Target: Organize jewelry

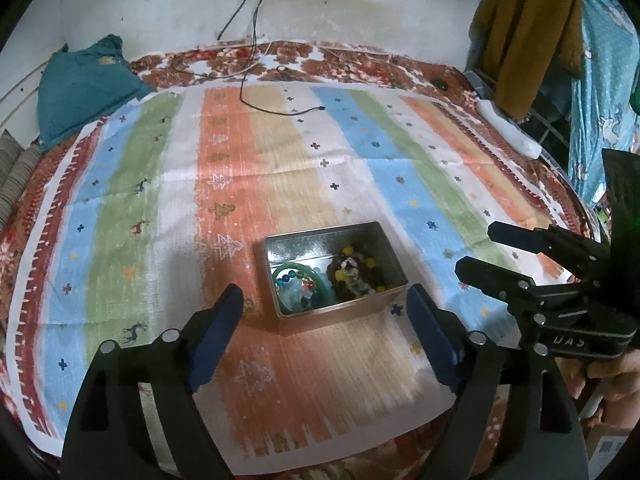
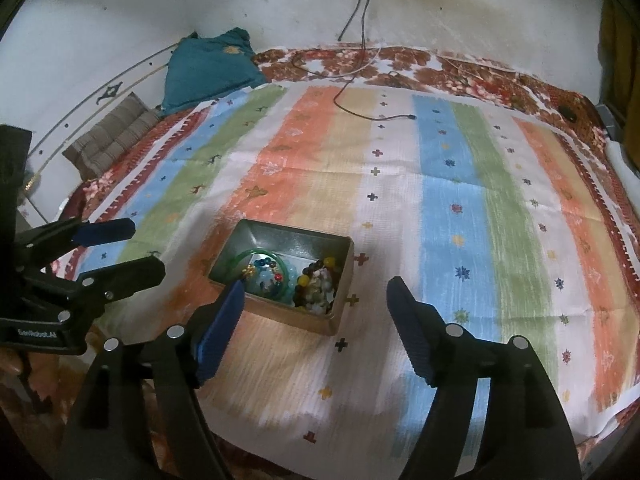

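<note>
a metal tin (image 1: 362, 236) is sitting on the striped cloth (image 1: 280, 152), lid off, holding a green bangle (image 1: 298, 270) at its 9 o'clock side and beaded bracelets (image 1: 356, 274) at its 3 o'clock side. the left gripper (image 1: 325, 304) is hovering near the tin's 6 o'clock edge, jaws spread wide and gripping nothing. the right gripper (image 2: 316, 300) is hanging likewise, wide apart and empty, the tin at its 11 o'clock.
</note>
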The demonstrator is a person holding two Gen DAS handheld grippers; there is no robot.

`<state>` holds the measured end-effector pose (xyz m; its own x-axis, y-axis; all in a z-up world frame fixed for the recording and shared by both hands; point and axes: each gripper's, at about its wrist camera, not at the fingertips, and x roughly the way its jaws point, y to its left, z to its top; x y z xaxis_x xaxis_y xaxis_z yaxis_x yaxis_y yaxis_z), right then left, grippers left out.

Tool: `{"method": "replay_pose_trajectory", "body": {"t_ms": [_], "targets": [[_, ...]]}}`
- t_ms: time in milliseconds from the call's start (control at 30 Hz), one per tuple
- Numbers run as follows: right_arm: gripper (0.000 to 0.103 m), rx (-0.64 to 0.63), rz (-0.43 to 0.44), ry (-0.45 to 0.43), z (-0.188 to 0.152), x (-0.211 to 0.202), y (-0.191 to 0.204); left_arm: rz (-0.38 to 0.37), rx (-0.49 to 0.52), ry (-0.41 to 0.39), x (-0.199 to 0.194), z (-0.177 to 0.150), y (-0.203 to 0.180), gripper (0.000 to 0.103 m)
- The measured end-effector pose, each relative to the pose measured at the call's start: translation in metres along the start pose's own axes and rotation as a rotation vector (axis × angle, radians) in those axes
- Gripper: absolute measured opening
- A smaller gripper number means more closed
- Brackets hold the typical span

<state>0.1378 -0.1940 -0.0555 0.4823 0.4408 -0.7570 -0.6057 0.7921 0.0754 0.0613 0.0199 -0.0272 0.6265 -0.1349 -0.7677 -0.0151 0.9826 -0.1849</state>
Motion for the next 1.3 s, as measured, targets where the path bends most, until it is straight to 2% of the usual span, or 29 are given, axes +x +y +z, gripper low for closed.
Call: {"method": "replay_pose_trajectory", "body": {"t_ms": [233,400,567,767,1300], "targets": [[0.088,0.0,0.005,-0.031,-0.005,-0.011,0.001,0.015,0.022,-0.053,-0.009,-0.005,-0.005,0.096],[0.096,-0.009,0.007,-0.076,-0.009,-0.023,0.004,0.036,0.03,-0.069,-0.01,-0.008,-0.007,0.097],[0.097,-0.017,0.001,-0.087,-0.011,-0.027,0.005,0.027,0.034,-0.091,-0.015,-0.011,-0.007,0.097],[0.097,-0.025,0.016,-0.103,-0.015,-0.033,0.005,0.061,0.056,-0.104,-0.018,-0.015,-0.012,0.097],[0.097,-0.037,0.026,-0.127,-0.017,-0.039,0.008,0.075,0.06,-0.145,-0.026,-0.017,-0.014,0.097]]}}
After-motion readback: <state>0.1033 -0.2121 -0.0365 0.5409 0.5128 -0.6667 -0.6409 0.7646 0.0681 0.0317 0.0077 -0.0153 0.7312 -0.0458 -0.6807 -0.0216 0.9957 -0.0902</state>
